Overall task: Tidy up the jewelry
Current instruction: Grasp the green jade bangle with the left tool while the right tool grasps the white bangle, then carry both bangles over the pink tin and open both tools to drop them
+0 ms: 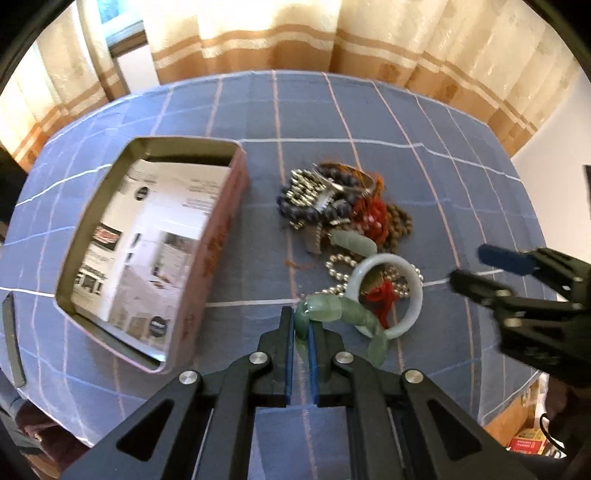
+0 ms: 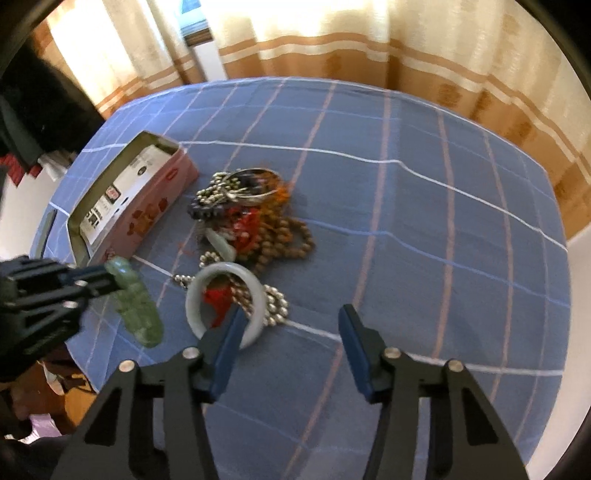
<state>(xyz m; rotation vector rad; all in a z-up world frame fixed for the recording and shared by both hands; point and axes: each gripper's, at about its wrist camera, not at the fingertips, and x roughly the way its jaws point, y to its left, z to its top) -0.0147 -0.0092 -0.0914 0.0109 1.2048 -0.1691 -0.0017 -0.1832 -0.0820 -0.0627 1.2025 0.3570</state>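
Left gripper (image 1: 301, 328) clamps the green jade bracelet (image 1: 343, 314), lifted just beside the pink tin (image 1: 218, 251).
Right gripper (image 2: 288, 325) hangs spread wide above the white bangle (image 2: 225, 302) and jewelry pile (image 2: 251, 221) on the blue cloth (image 2: 424, 221).

Blue checked tablecloth (image 1: 332, 122) covers the table, cream and tan striped curtains (image 1: 369, 37) hang at the far side, daylight glowing through a window (image 1: 118, 22) far left.
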